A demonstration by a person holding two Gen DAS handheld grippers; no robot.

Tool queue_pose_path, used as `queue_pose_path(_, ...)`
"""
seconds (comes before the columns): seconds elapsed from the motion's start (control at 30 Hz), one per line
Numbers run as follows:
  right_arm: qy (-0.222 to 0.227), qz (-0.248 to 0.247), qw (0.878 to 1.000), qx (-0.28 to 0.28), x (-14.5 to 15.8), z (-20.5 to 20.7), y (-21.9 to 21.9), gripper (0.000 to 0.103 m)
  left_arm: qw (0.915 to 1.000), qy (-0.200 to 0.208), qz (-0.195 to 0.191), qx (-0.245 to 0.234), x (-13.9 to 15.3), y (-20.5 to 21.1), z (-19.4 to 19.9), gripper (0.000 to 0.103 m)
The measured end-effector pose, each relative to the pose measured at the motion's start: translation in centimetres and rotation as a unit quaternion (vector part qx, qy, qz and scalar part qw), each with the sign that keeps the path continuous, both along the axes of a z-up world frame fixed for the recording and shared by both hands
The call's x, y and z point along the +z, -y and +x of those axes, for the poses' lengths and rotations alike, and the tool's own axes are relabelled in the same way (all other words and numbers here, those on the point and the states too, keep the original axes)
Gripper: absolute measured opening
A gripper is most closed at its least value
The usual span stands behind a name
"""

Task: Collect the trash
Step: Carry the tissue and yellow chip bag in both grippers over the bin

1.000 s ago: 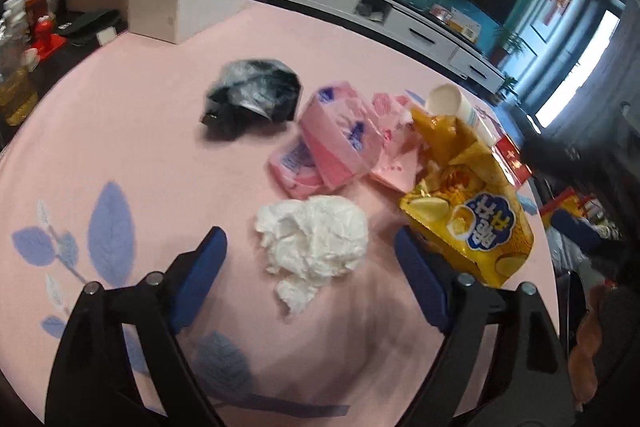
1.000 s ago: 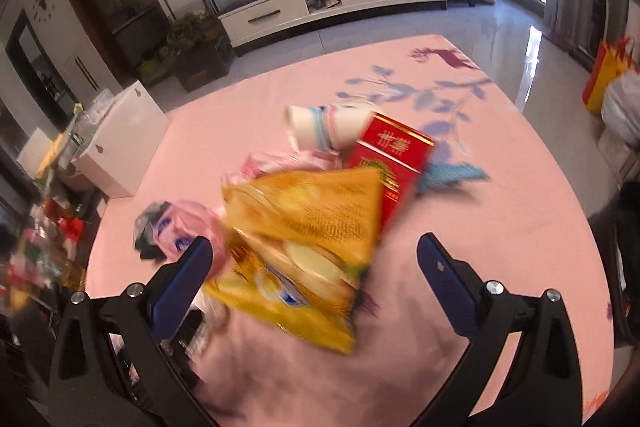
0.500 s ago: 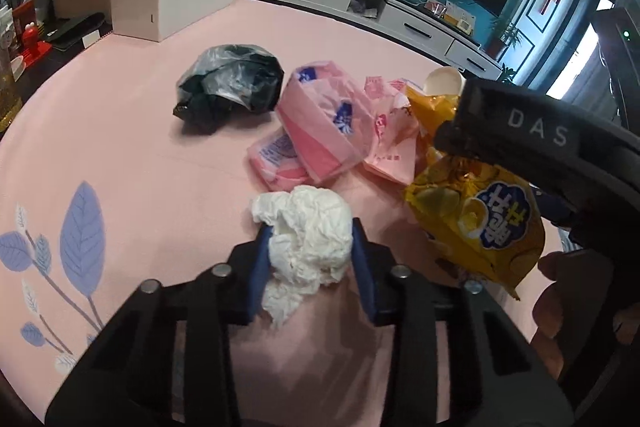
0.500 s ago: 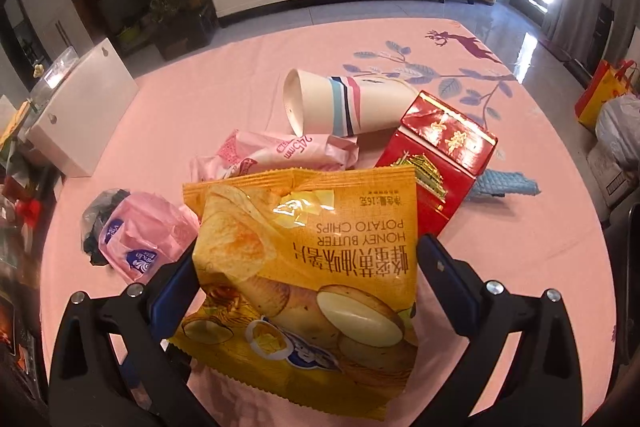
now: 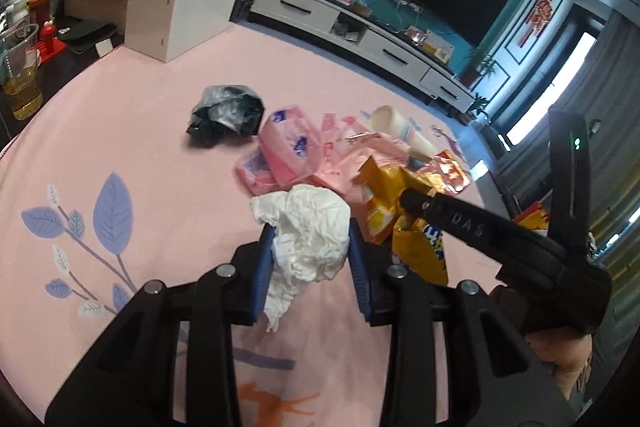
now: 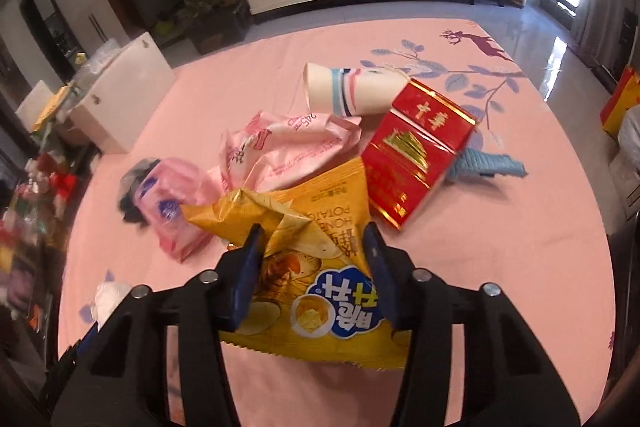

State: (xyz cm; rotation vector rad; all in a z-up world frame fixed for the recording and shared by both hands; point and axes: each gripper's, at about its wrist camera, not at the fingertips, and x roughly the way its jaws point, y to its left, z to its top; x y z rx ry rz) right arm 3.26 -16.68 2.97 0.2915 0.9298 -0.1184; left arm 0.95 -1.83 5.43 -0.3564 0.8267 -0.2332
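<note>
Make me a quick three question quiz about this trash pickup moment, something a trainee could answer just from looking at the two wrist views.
1. True or false: the left gripper has its jaws shut on the crumpled white tissue.
2. What does the right gripper hold? A) red box B) yellow chip bag C) paper cup
3. Fill in: the paper cup lies on its ____ on the pink tablecloth, next to the red box.

Key
1. True.
2. B, the yellow chip bag.
3. side
</note>
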Motion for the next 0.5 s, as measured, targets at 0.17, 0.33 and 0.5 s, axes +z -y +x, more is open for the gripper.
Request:
queue_pose_path(0.17, 0.033, -0.008, 0.999, 0.011, 2.1, -3.4, 0.5, 0.046, 0.9998, 0.015, -0.005, -0.012, 1.1, 0.4, -1.4, 0.036)
queue_pose_path(0.33, 0.053, -0.004, 0.999, 0.009, 3.5, -7.2, 1.8, 0.046, 0.9996, 0.022, -0.004, -0.016, 1.5, 1.1, -2.2, 0.037)
queue_pose_path(0.5, 0.060, 0.007, 0.998, -0.009, 3.0, -10.4, 3.6, 0.046, 0.9995, 0.014, 0.004, -0.028, 0.9, 2.2, -2.3, 0.037)
